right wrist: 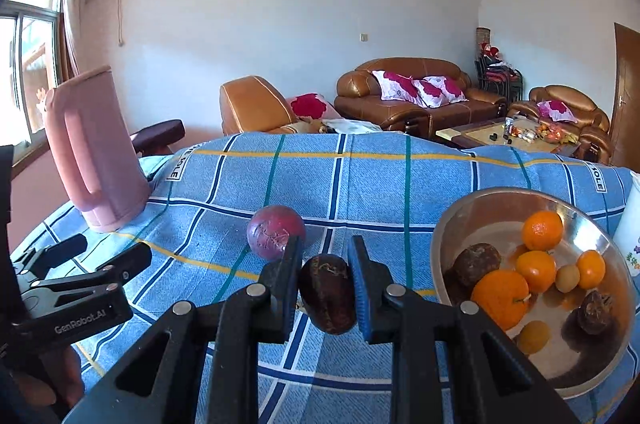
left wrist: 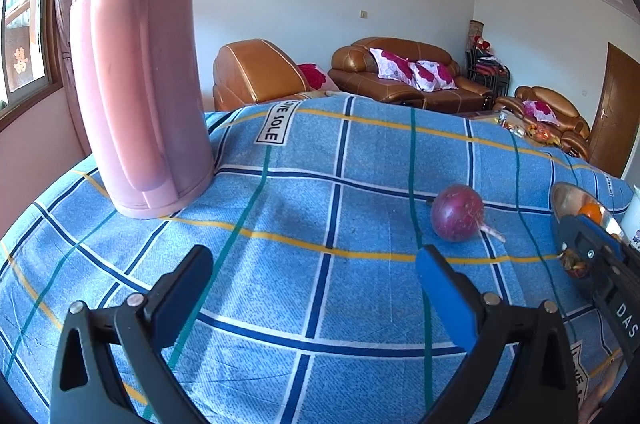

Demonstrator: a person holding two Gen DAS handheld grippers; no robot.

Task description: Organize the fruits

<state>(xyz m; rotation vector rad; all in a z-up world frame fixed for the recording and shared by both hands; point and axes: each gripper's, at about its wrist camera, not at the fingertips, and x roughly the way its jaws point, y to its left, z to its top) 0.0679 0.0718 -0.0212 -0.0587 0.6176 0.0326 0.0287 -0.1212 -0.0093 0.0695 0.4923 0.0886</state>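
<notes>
My right gripper (right wrist: 325,284) is shut on a dark brown wrinkled passion fruit (right wrist: 328,294), held just above the blue checked cloth, left of the metal bowl (right wrist: 464,220). The bowl holds several oranges (right wrist: 542,230), a small yellow fruit and dark passion fruits (right wrist: 476,264). A round purple passion fruit (right wrist: 274,232) lies on the cloth just beyond my right gripper; it also shows in the left wrist view (left wrist: 457,213). My left gripper (left wrist: 312,268) is open and empty, low over the cloth, left of the purple fruit. The bowl's edge (left wrist: 564,194) shows at the far right there.
A tall pink kettle (left wrist: 140,96) stands on the cloth at the back left, also in the right wrist view (right wrist: 96,148). A white cup (right wrist: 630,224) stands right of the bowl. Brown sofas and a coffee table lie beyond the table.
</notes>
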